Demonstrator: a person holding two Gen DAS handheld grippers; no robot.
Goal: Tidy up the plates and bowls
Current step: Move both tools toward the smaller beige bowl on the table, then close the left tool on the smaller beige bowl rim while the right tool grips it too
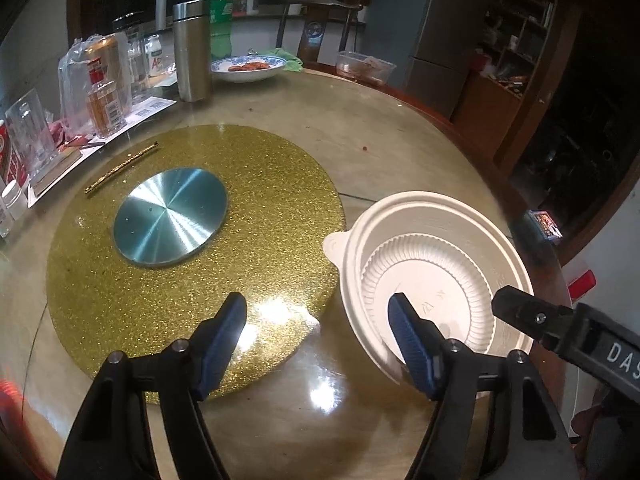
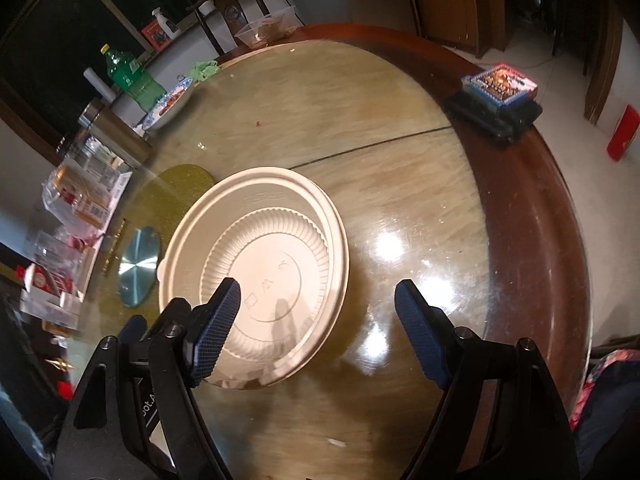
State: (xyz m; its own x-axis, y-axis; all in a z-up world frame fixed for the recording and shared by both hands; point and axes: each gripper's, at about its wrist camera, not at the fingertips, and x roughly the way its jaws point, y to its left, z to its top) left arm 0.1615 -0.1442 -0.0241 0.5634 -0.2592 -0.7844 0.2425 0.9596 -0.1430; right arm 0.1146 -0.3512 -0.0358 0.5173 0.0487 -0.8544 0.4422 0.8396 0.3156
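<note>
Left gripper, black frame with blue ribbed pads: jaws wide, nothing clamped; its right pad hangs over the near-left rim of the bowl, its left pad over the gold disc; whether the right pad touches the rim cannot be told. Right gripper, same make: jaws wide, holding nothing; its left pad sits over the near part of the bowl, its right pad over bare tabletop. Cream-white round disposable plastic bowl, ribbed inner wall, flat embossed base, small tab on its left rim: upright and empty on the tabletop, just to the right of the gold disc, the tab at the disc's edge. Round table, pale wood-grain top under a glossy sheet, dark red-brown wooden rim: bears everything listed. Gold glitter round disc, flat on the table. Brushed silver-blue metal round plate, lying at the middle of the gold disc. Gold twisted stick, lying on the far-left edge of the disc. Clear drinking glass and a bagged orange can, among clutter at the left edge of the table. Steel cylindrical flask, upright, farther back. Blue-and-white porcelain bowl with reddish food, right of the flask. Green plastic bottle with yellow cap, behind the flask. Clear rectangular plastic container, at the far edge. Blue printed box, on a dark block at the table's right rim. Dark wooden chair, beyond the table.
</note>
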